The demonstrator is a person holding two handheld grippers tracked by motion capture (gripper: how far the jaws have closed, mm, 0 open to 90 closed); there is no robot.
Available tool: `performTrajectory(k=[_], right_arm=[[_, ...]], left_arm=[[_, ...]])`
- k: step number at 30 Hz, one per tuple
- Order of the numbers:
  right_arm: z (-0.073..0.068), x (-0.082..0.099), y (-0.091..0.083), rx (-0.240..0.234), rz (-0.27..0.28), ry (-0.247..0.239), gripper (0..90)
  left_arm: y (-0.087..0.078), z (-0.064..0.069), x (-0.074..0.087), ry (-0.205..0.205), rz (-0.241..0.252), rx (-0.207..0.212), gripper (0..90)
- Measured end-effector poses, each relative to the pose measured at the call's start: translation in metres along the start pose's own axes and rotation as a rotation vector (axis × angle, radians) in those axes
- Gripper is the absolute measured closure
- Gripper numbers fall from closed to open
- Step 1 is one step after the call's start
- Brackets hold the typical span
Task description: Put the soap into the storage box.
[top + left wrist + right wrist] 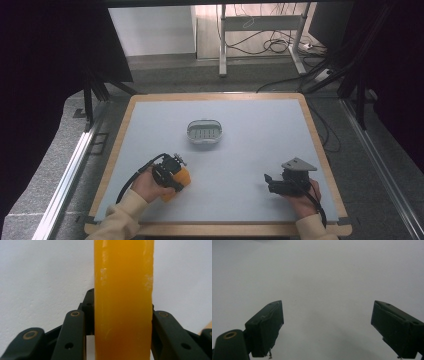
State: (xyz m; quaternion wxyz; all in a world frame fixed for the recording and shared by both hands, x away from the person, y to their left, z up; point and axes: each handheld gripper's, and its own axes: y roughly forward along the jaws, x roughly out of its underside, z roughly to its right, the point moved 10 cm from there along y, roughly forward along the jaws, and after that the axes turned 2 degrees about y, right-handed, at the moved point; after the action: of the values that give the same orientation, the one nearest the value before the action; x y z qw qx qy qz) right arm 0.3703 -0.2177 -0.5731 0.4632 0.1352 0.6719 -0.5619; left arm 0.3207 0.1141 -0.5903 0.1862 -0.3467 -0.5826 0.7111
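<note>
An orange soap-like bar [179, 183] lies near the table's front left, and my left gripper [176, 181] is shut on it. In the left gripper view the orange bar [123, 302] stands upright between the two black jaws, which press its sides. My right gripper [270, 182] rests at the front right, held by a hand, pointing left. Its jaws stand wide apart in the right gripper view, right gripper [327, 330] with nothing but grey mat between them. A white oval dish with a perforated insert [204, 132] sits in the middle of the mat.
The grey mat [250, 145] covers a wooden-edged table [118, 145]. Beyond the far edge are a desk frame [260, 30] and cables on the floor. Dark curtains hang at both sides.
</note>
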Motion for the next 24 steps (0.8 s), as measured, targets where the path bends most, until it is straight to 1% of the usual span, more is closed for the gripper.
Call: performTrajectory(k=[6, 13, 18, 20, 24], right_arm=[[0.000, -0.001, -0.001, 0.002, 0.005, -0.001, 11.5], [0.001, 0.000, -0.001, 0.002, 0.004, -0.001, 11.5], [0.001, 0.000, 0.000, 0.004, 0.002, 0.000, 11.5], [0.001, 0.000, 0.000, 0.004, 0.001, 0.000, 11.5], [0.001, 0.000, 0.000, 0.003, 0.001, 0.000, 11.5]], left_arm=[[-0.012, -0.001, -0.004, 0.033, 0.032, 0.001, 61.8], [-0.027, -0.004, -0.008, 0.045, 0.062, 0.012, 61.8], [-0.037, -0.007, -0.012, 0.054, 0.071, 0.008, 61.8], [-0.040, -0.009, -0.013, 0.054, 0.075, 0.002, 61.9], [-0.043, -0.011, -0.014, 0.054, 0.083, 0.009, 61.8]])
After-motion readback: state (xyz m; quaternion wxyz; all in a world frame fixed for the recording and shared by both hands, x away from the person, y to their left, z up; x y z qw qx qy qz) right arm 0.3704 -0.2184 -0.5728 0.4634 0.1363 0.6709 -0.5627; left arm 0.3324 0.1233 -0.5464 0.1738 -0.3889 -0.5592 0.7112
